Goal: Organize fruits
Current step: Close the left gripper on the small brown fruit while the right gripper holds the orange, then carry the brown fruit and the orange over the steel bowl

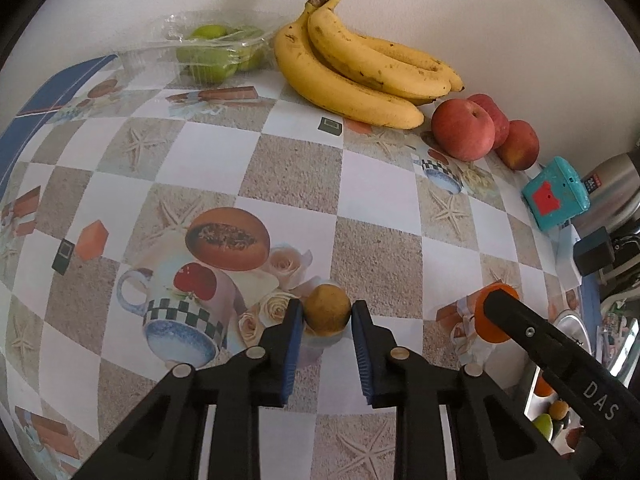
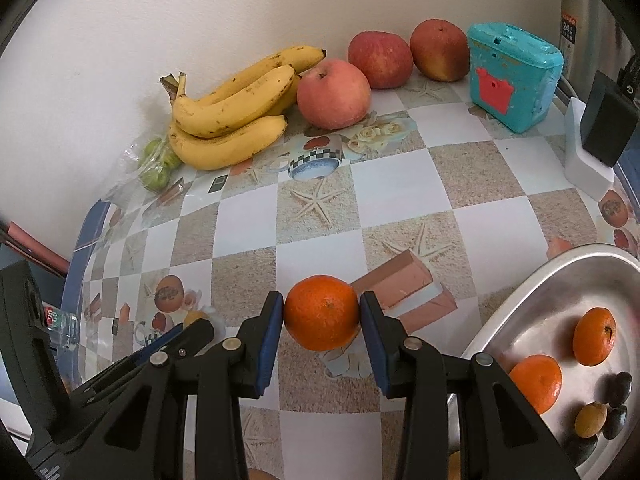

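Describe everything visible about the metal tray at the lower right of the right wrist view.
The metal tray is a shallow, shiny silver dish, seemingly steel, with a raised rounded rim. It sits flat on the patterned tabletop at the picture's lower right edge, only partly in frame and partly hidden behind the right tool's arm. Inside lie two oranges, a small yellow-brown fruit and several small dark fruits, grouped toward its near side. Neither tool touches it.
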### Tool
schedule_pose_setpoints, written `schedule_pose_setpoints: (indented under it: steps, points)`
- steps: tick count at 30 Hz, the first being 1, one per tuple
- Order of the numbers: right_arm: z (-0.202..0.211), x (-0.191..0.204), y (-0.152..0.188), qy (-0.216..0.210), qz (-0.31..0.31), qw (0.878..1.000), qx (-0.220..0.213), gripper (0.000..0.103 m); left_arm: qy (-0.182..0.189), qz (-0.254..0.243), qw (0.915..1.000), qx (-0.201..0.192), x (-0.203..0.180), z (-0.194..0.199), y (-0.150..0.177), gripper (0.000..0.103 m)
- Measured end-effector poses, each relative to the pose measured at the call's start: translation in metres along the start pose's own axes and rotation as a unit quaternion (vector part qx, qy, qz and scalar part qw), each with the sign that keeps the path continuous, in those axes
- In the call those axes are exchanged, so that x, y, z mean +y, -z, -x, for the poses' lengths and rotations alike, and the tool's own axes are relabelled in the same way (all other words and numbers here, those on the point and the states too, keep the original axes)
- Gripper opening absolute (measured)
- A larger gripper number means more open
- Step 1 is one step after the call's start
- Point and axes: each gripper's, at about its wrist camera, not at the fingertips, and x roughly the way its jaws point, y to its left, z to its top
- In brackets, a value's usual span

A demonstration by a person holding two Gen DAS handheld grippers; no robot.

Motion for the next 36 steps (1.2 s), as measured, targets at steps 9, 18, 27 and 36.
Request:
schedule_pose_setpoints:
  steps: [9, 18, 27, 36]
  points:
    - [0.014, -0.001, 0.004, -0.001, 0.001, 1.000, -0.003, 0.041, -0.001, -0.001, 0.9999, -0.014, -0.003, 0.020, 0.004, 0.027]
    - [0.047, -0.006, 0.021, -0.005, -0.002, 1.000, -0.013, 0.041, -0.003, -0.011, 0.9993, -0.035, -0.015, 0.055, 0.019, 0.027]
    - [0.083, -0.005, 0.047, -0.014, 0.005, 0.999, -0.029, 0.041, -0.001, -0.024, 0.9983, -0.053, -0.027, 0.088, 0.033, 0.027]
    - [0.104, -0.016, 0.077, -0.018, -0.007, 0.999, -0.029, 0.041, -0.007, -0.031, 0.9978, -0.058, -0.033, 0.107, 0.060, 0.027]
